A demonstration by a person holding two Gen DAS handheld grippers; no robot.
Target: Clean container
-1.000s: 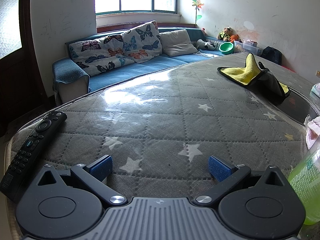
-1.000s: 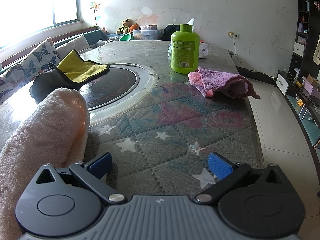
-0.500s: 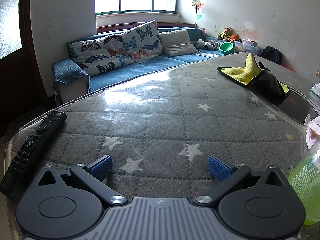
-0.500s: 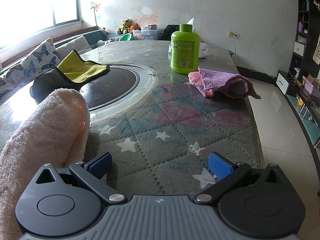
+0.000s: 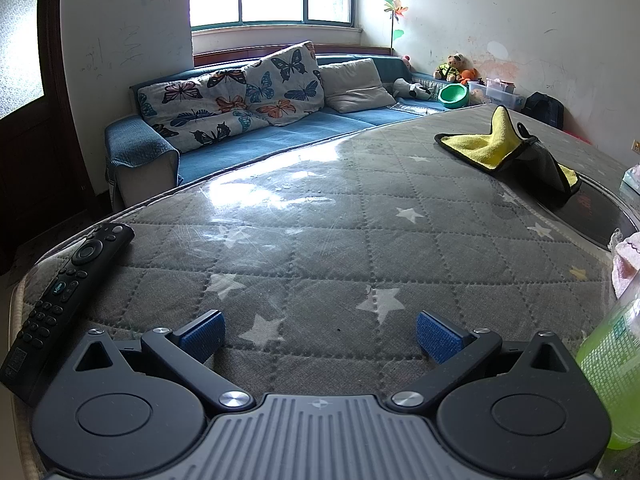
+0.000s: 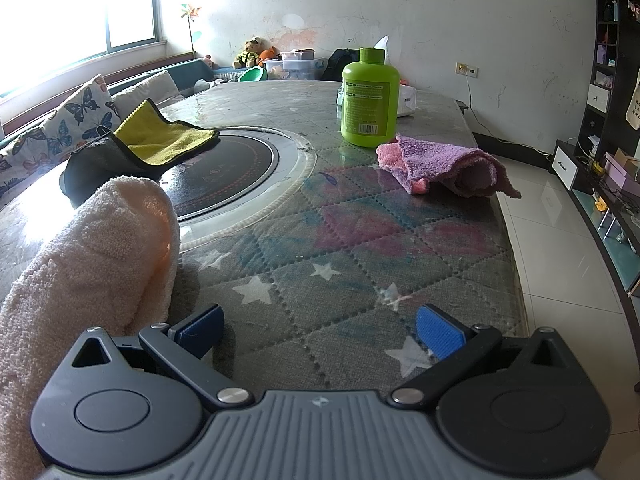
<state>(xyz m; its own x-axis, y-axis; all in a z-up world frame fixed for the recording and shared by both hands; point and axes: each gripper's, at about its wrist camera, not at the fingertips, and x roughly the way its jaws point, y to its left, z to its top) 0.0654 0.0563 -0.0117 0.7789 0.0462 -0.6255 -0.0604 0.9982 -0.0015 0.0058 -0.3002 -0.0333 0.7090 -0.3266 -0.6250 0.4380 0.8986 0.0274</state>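
Nothing's budged since a second ago as far as I can see: the big table (image 6: 360, 248) with its star-quilted cover under clear plastic looks the same, the yellow-and-grey cloth (image 6: 160, 136) still overlaps the black round cooktop (image 6: 224, 172), and both the left gripper (image 5: 318, 330) and right gripper (image 6: 320, 328) sit low over the table, spread wide and holding nothing. The green bottle (image 6: 370, 98) stands upright on the far side just behind the pink-purple towel (image 6: 444, 164), a peach towel (image 6: 92, 256) is bunched at the right gripper's left, and a black remote (image 5: 60, 296) lies at the left gripper's left. The bottle's back label has print and a barcode, too small to read.
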